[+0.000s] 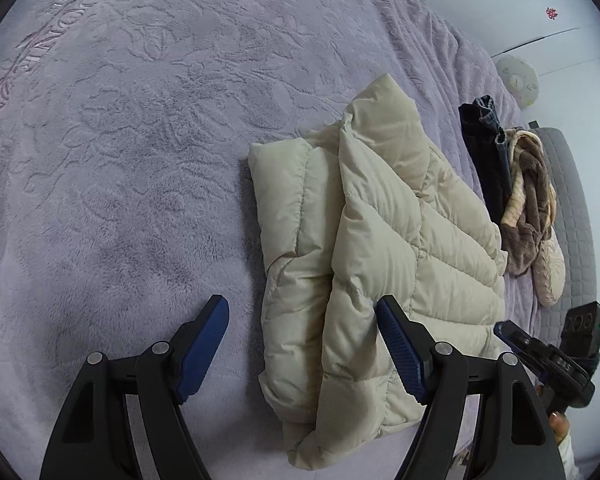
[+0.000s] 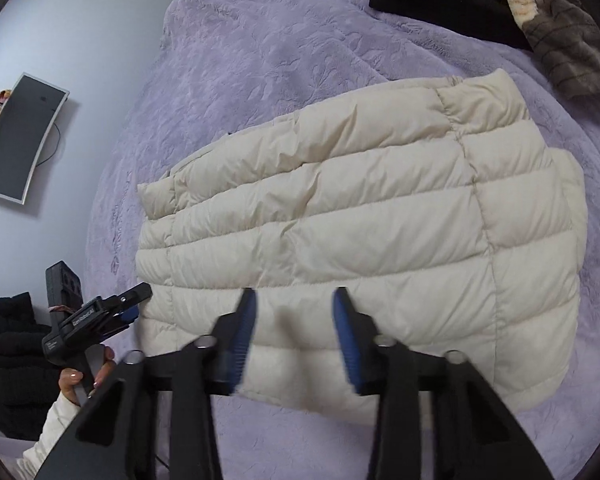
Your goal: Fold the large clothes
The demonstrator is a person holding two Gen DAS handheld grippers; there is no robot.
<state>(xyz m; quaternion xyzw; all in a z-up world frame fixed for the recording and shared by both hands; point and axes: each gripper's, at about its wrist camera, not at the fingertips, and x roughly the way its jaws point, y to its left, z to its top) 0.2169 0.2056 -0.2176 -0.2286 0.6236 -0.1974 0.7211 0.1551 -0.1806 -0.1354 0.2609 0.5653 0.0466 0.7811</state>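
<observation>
A cream quilted puffer jacket (image 1: 372, 248) lies folded into a compact rectangle on the lilac bedspread (image 1: 140, 160); it also shows in the right wrist view (image 2: 360, 232). My left gripper (image 1: 302, 308) is open and empty, hovering over the jacket's near left edge. My right gripper (image 2: 294, 300) is open and empty, just above the jacket's near edge. The right gripper also shows in the left wrist view (image 1: 512, 332) at the lower right, and the left gripper shows in the right wrist view (image 2: 134, 300) at the lower left.
A pile of other clothes, dark jeans (image 1: 486, 148) and a brown and cream garment (image 1: 528, 208), lies beyond the jacket by a grey quilted cushion (image 1: 572, 208). A wall-mounted screen (image 2: 16, 136) hangs to the left. Black clothing (image 2: 8, 352) sits at the lower left.
</observation>
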